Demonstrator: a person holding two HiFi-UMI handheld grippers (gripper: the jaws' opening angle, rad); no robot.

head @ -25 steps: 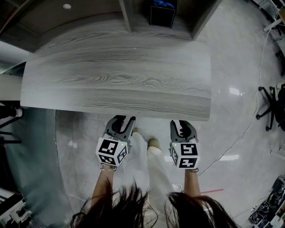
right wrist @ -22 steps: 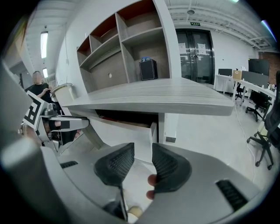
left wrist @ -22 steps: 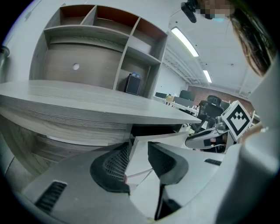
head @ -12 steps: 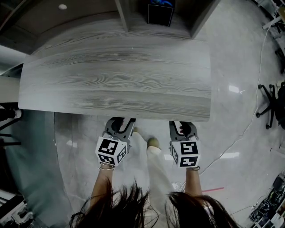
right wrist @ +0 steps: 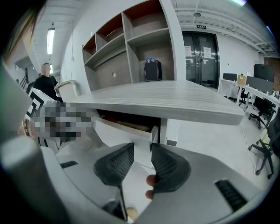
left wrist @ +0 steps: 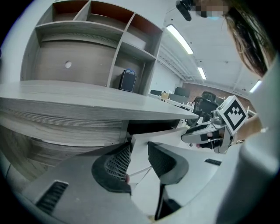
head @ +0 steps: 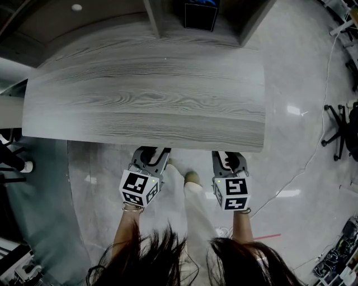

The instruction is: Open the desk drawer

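While I watch both feeds, the left gripper and the right gripper sit side by side just under the front edge of the grey wood-grain desk top, each pointing in and downward.

In the left gripper view the left gripper has its claw wide. Its jaws have just been opening, and the ribbed pads press on nothing. The white flat-fronted desk drawer shows through the gap, its near corner just past the tips; I can't tell if it touches.

In the right gripper view the right gripper also has its claw apart, at a moderate gap, holding nothing. The drawer sits right beyond those tips, with its right-hand corner lined up with the gap.

The drawer hangs directly below the desk top, with a dark opening above its front panel. It looks to stand a little forward of that opening. The head view doesn't show it, since the top covers it.

A small black box stands at the back of the desk inside the grey open shelf unit. A black office chair is well off to the right on the glossy pale floor.
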